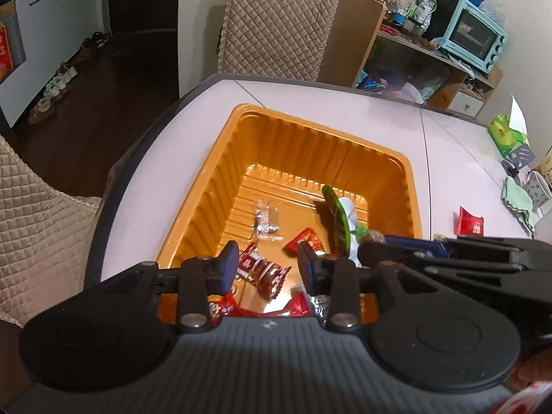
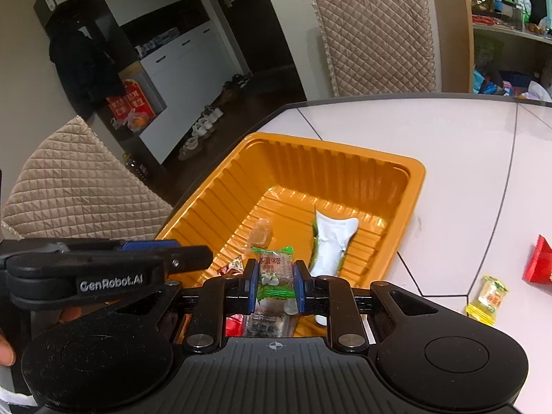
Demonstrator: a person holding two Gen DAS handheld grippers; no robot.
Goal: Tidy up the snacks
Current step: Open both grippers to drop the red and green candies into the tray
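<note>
green snack packet [image 2: 275, 276] | clear window (brown bar inside) | pinched by right hand-held gripper [image 2: 275, 284]

Quilted chair [image 1: 279, 20] behind white table [image 1: 345, 103]; dark floor [image 1: 103, 103]; cluttered shelf [image 1: 431, 62].

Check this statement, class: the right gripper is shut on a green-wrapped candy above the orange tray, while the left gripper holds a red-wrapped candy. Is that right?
Not quite. The left gripper holds nothing: the left wrist view shows its jaws apart, with the red-wrapped candy lying below in the orange tray. The rest stands: the right wrist view shows the right gripper shut on the green-wrapped candy above the tray.
</note>
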